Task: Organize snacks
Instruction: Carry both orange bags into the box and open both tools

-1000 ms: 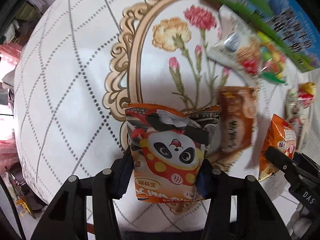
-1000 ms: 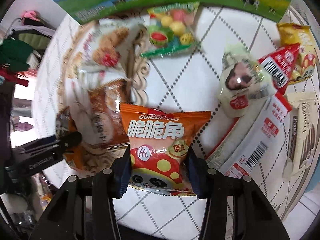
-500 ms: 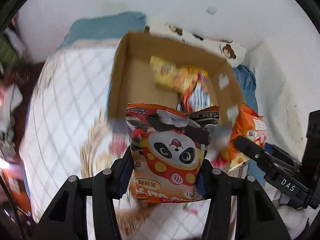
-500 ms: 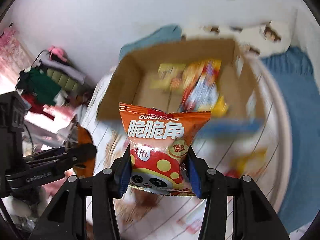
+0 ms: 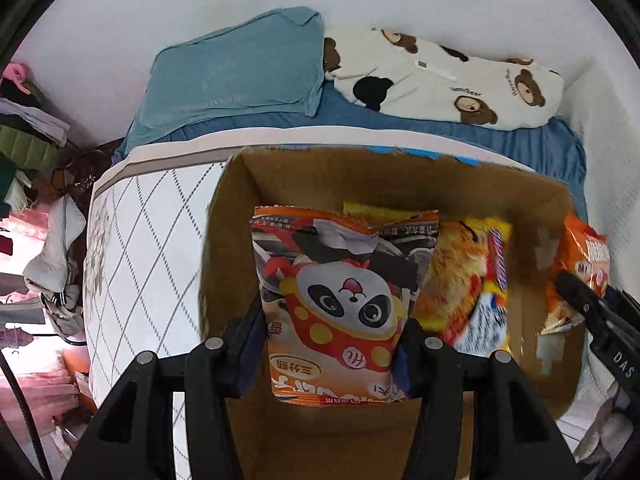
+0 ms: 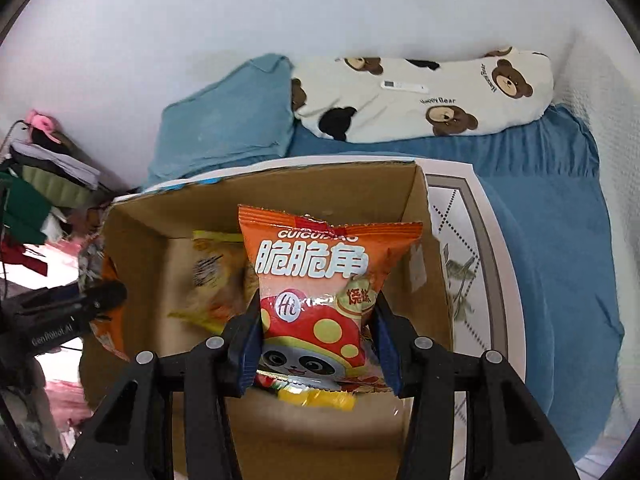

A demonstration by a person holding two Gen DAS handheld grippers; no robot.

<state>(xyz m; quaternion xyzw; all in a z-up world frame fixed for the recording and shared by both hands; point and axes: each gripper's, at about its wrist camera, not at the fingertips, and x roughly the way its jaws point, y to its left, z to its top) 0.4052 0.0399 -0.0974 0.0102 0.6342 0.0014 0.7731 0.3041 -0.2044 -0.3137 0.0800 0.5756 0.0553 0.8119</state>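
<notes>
My left gripper (image 5: 330, 344) is shut on an orange panda snack bag (image 5: 344, 292), back side showing, held over the open cardboard box (image 5: 228, 208). My right gripper (image 6: 316, 344) is shut on a matching orange snack bag (image 6: 320, 280), front side showing, also over the box (image 6: 416, 200). Yellow and orange snack packs (image 5: 468, 280) lie inside the box and show in the right wrist view (image 6: 216, 276). The right gripper with its bag shows at the left view's right edge (image 5: 580, 276). The left gripper shows at the right view's left edge (image 6: 68, 308).
The box stands on a white quilted table (image 5: 152, 240) next to a bed with a blue sheet (image 6: 560, 240), a teal pillow (image 5: 240, 72) and a bear-print pillow (image 5: 440, 76). Clothes pile up at the left (image 6: 36, 192).
Both grippers have lifted their bags off the table's snack spread and swung to the cardboard box, now closer and above its opening. Both stay shut on their bags.
</notes>
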